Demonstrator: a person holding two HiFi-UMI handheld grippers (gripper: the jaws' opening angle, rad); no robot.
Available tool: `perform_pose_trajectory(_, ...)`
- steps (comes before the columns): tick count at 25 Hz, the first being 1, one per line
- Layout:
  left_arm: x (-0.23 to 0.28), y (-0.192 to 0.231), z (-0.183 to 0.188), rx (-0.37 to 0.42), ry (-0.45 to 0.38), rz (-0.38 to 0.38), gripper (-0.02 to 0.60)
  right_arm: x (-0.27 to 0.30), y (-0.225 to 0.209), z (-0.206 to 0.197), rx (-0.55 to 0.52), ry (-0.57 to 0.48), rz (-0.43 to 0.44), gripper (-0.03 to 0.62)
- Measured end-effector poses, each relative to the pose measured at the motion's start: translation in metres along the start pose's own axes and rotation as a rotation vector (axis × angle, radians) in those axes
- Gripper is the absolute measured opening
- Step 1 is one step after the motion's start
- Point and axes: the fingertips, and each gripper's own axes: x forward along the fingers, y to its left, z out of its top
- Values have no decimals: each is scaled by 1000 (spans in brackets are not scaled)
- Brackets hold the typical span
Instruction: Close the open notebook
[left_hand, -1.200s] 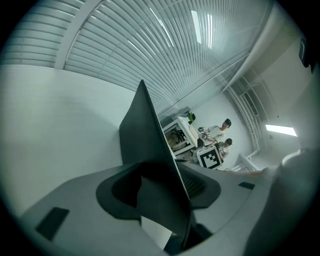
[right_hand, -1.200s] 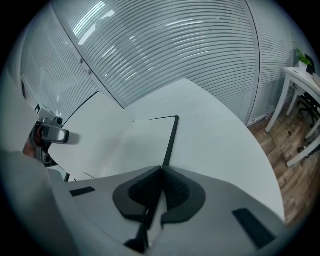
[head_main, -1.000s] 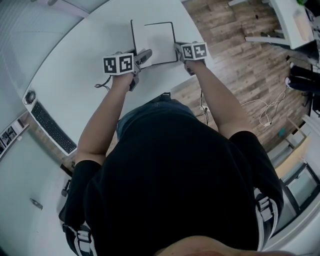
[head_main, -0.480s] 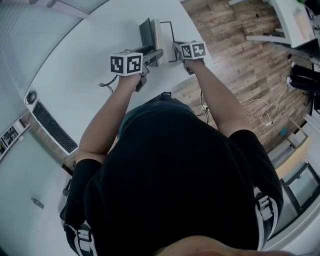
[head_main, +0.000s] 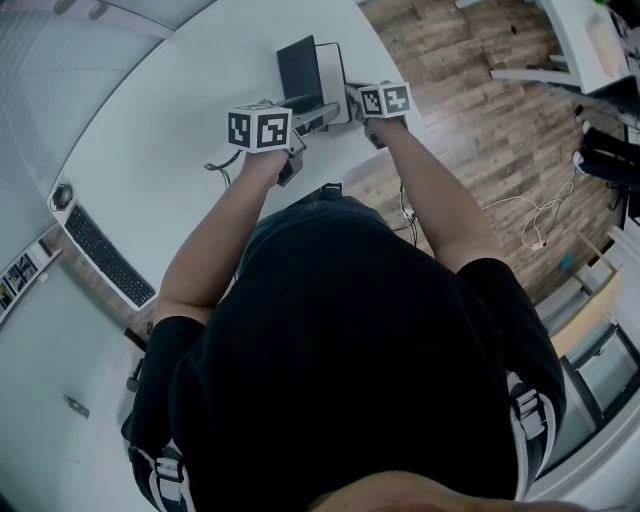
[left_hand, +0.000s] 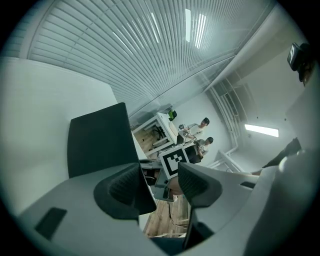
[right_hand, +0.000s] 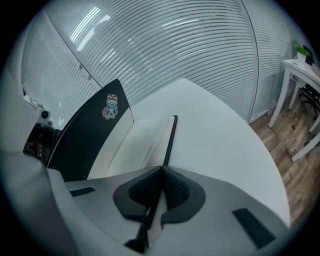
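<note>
On white table (head_main: 170, 110), black notebook (head_main: 298, 70); wooden floor (head_main: 480, 130) beside.

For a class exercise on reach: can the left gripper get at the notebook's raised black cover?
Likely yes: the left gripper, jaws apart, sits close beside the raised cover, and nothing stands between them.

near edge of notebook (head_main: 298, 70) hidden behind left gripper (head_main: 318, 115), cover sticker (right_hand: 111, 106) too small to read

Office, rounded white desk (head_main: 170, 120) with a keyboard (head_main: 105, 258), slatted blinds (right_hand: 200, 45), wood-plank floor (head_main: 480, 130) (loose cables (head_main: 535, 215) trailing), further white desks (head_main: 570, 45).
</note>
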Motion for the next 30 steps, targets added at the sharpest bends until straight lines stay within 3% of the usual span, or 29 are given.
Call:
perform_pose_trajectory(6, -3, -5, 0, -12, -24, -33, 238, -1, 2, 1, -6, 9, 2, 37)
perform_pose_trajectory(12, -14, 4, 3, -51, -44, -28, 166, -10, -5, -2, -63, 45, -48, 37)
perform_pose_trajectory(15, -29, 15, 12, -12, -75, 18, 72, -19, -13, 7, -85, 1, -69, 37)
perform_pose_trajectory(17, -36, 22, 26, 29, -115, 54, 46, -27, -18, 19, -90, -39, -81, 35)
perform_pose_trajectory(23, -55, 32, 53, 142, -185, 138, 25, -48, -6, 46, -123, -138, -81, 35)
perform_pose_trajectory(30, -67, 22, 71, 197, -233, 165, 23, -65, 3, 62, -151, -210, -86, 37)
